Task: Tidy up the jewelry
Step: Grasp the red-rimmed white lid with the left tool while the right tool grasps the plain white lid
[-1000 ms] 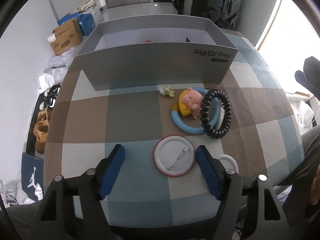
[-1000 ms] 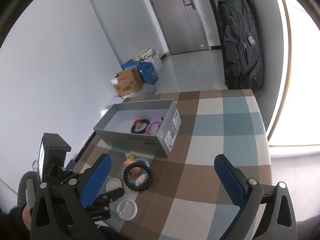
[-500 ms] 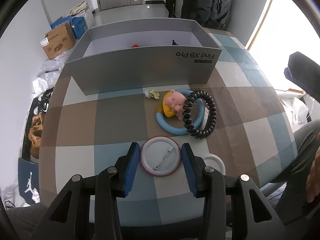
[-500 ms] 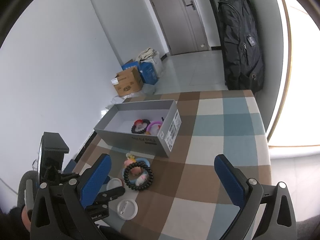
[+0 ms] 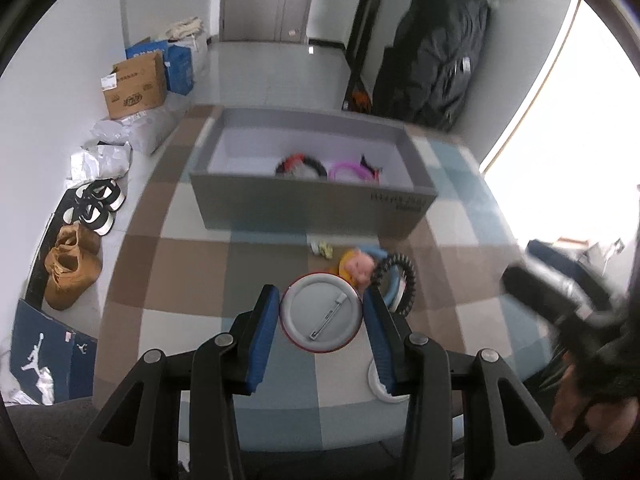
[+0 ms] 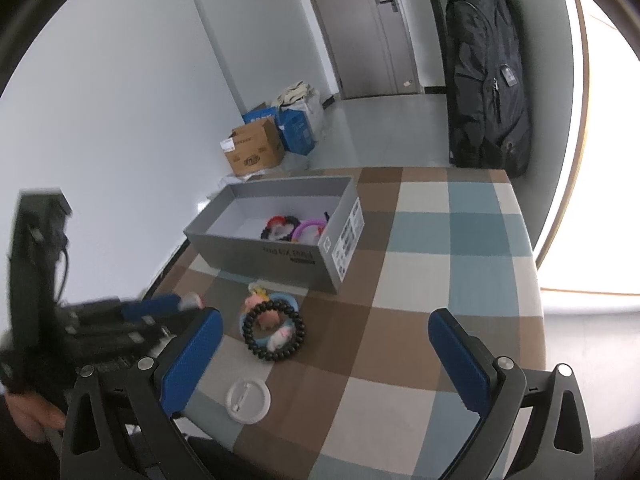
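My left gripper (image 5: 320, 295) is shut on a round white pin badge with a red rim (image 5: 322, 316), back side up, held above the checked tablecloth. The same gripper shows blurred in the right wrist view (image 6: 160, 308). Ahead stands the open grey box (image 5: 304, 208) (image 6: 260, 256), holding a black and red bracelet (image 5: 298, 164) and a pink ring (image 5: 348, 170). On the cloth lie a black bead bracelet (image 5: 400, 280) (image 6: 274, 334), a blue ring with a pig figure (image 5: 356, 270), a small yellow clip (image 5: 322, 248) and a second white badge (image 6: 248, 400). My right gripper (image 6: 326, 320) is open over the cloth, holding nothing.
The table's near edge (image 5: 320, 436) runs just under my left fingers. On the floor to the left are shoes (image 5: 72, 268), bags and cardboard boxes (image 5: 136, 88). A black backpack (image 6: 488, 80) hangs beyond the table's far end.
The left jaws closed onto the red-rimmed badge and lifted it off the cloth; the view rose, so the box's inside now shows. The right gripper stayed put.
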The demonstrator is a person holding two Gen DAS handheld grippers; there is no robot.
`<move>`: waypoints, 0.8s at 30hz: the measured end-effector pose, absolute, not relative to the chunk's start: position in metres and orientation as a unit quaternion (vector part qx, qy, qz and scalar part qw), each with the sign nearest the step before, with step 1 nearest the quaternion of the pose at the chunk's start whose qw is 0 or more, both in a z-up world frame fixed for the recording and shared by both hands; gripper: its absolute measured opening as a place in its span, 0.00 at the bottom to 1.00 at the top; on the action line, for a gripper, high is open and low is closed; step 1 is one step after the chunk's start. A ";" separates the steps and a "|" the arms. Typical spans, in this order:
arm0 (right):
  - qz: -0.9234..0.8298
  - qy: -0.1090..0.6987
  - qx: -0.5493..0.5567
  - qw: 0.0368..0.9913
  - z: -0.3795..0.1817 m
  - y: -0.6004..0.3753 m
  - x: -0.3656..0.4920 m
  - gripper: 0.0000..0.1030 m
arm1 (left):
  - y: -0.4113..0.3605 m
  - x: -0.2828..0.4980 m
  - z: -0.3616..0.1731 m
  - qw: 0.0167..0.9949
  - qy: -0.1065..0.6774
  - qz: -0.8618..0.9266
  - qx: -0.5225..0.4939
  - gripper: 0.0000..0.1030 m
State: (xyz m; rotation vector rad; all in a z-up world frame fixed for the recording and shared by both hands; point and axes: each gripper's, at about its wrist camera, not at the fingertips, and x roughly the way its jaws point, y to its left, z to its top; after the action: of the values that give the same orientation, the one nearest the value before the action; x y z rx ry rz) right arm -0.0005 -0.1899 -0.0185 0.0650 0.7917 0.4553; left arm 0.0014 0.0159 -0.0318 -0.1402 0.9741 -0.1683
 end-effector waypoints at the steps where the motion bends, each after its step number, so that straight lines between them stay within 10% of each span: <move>1: 0.221 0.384 0.028 0.896 -0.020 -0.188 -0.002 1.00 | 0.018 0.002 -0.030 0.880 0.461 -0.081 -0.073 0.36; 24: 0.290 0.448 -0.103 0.840 -0.068 -0.121 -0.035 0.78 | 0.059 0.000 -0.012 0.892 0.412 -0.081 -0.169 0.36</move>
State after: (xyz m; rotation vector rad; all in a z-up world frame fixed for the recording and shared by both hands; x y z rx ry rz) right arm -0.0353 -0.1212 -0.0679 -0.2174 0.9462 0.6142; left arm 0.0000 0.0592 -0.0120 -0.3507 0.8546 -0.1686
